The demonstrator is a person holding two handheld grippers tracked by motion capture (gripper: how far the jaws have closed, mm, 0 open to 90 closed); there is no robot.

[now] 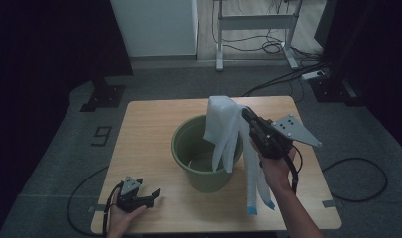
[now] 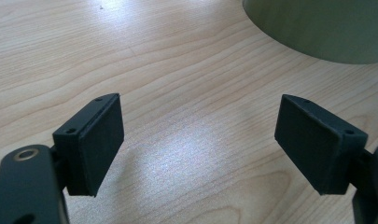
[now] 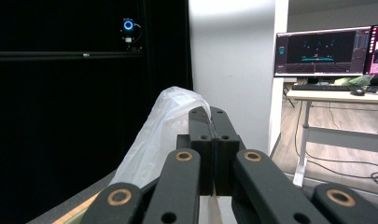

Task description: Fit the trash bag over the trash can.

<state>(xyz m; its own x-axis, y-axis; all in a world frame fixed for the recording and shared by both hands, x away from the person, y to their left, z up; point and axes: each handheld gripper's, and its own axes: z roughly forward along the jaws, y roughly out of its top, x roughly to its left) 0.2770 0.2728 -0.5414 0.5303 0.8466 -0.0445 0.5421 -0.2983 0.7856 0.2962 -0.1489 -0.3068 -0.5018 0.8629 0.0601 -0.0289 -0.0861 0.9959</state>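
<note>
**A:** High view first. What are you holding?

**B:** One white plastic bag, pinched in my right gripper by its upper edge, jaws pressed together on it. It hangs over the rim of the one green bucket in the middle of the wooden table. Its long axis runs up and down: the bunched top points up, and loose strips trail down. Some fall inside the bucket, and the longest drops outside the bucket's right wall, ending in blue-tipped ends close to the tabletop.

**A:** And your other hand?

**B:** My left gripper rests at the near left corner, well apart from the bucket, jaws spread with nothing in them. So: two grippers, one bag, one bucket.

**A:** Left gripper view?

**B:** Both black pads stand wide apart over bare wood grain. The bucket's green wall is cut off at the upper right; I can't see its rim from there.

**A:** Right gripper view?

**B:** My two jaws meet, with the bag's film caught between their tips and bulging out to the left. The pinched edge itself is hidden by the jaws. Behind, I count two monitors on a desk, the second cropped at the frame's edge.
</note>
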